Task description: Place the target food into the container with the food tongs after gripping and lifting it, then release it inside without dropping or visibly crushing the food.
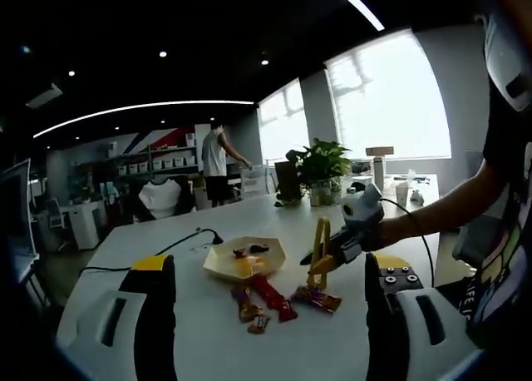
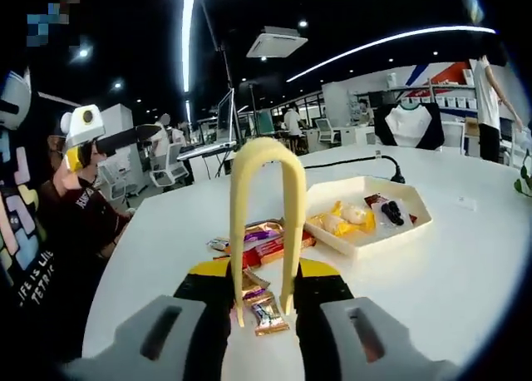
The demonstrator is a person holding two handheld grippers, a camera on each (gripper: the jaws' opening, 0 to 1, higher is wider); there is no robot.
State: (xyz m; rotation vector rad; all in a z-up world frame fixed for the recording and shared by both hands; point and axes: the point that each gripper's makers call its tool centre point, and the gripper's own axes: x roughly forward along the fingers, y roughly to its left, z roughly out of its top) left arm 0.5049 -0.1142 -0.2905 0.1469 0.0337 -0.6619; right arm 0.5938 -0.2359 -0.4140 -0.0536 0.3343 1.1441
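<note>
Right gripper (image 2: pixel 262 302) jaws clamp yellow tongs (image 2: pixel 266 223); wrapper print unreadable.

I am working in an open-plan office. My long white table (image 1: pixel 249 223) stands in a big room with a dark ceiling (image 2: pixel 249 7), strip lights (image 1: pixel 141 109) and spot lamps. I see desks with monitors (image 2: pixel 226 106) and office chairs (image 2: pixel 172 166), shelves (image 1: pixel 162 160) of boxes along the far wall, and wide bright windows (image 1: pixel 386 98). A potted plant (image 1: pixel 320 166) sits on the table, and a person (image 1: pixel 218 160) stands by the shelves.
</note>
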